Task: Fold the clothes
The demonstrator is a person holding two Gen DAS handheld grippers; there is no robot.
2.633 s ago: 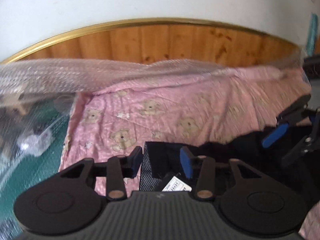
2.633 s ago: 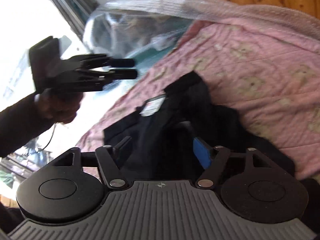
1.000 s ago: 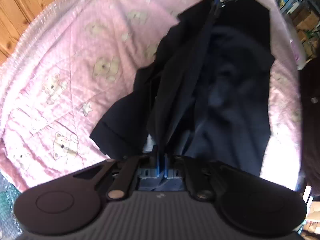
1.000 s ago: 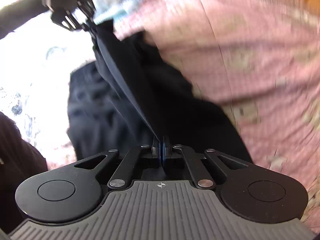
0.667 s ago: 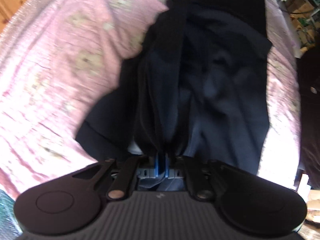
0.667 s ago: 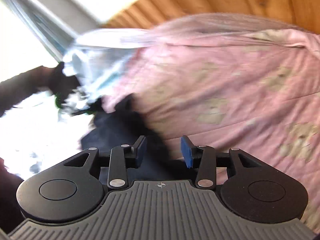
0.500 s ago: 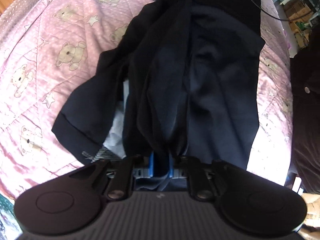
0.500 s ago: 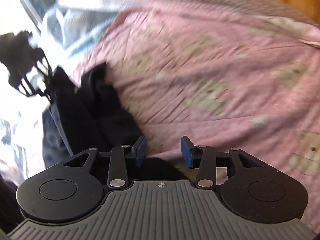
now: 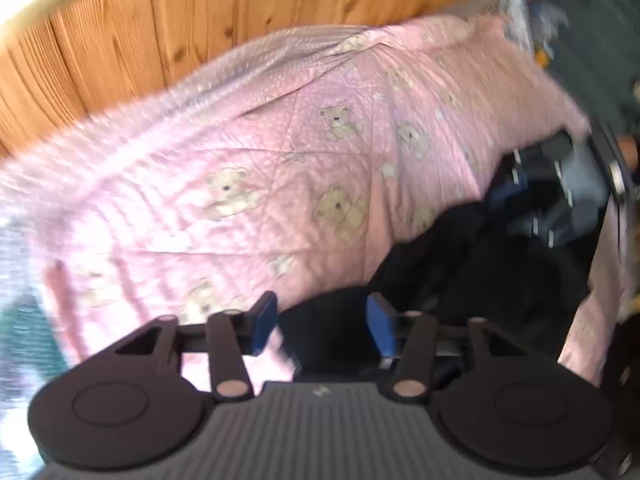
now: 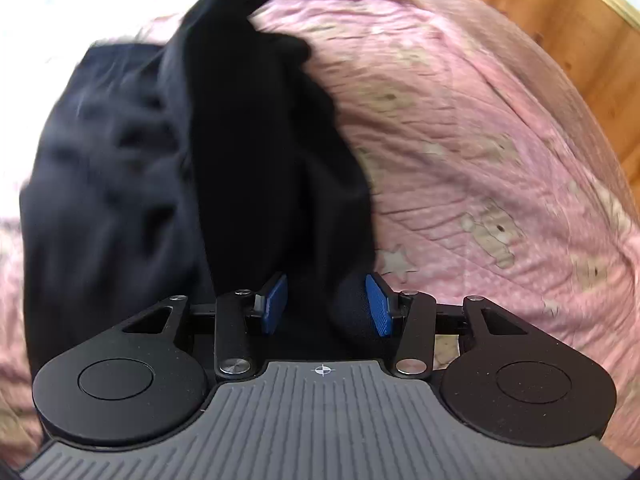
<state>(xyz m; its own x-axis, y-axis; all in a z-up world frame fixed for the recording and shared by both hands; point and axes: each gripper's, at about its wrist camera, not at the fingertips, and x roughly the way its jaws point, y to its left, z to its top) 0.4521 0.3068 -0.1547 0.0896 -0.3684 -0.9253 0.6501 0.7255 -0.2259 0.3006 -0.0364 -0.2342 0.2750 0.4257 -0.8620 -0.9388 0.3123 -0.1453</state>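
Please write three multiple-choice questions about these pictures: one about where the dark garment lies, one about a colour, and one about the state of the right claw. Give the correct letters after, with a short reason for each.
1. Where does the dark garment lie?
A. on the pink quilt
B. on a wooden floor
C. in a basket

2. What colour are the pads of the right claw?
A. red
B. blue
C. white

3. In what state is the right claw?
A. shut with nothing in it
B. clamped flat on a white towel
C. open, the pads apart with dark cloth in the gap

Answers:
1 A: the garment is spread over the quilt printed with bears, which shows pink on its right side.
2 B: both pads are plainly blue against the black arms.
3 C: a wide gap stands between the pads; the jaws have just been opening, and the cloth lies loose between them, not pinched.
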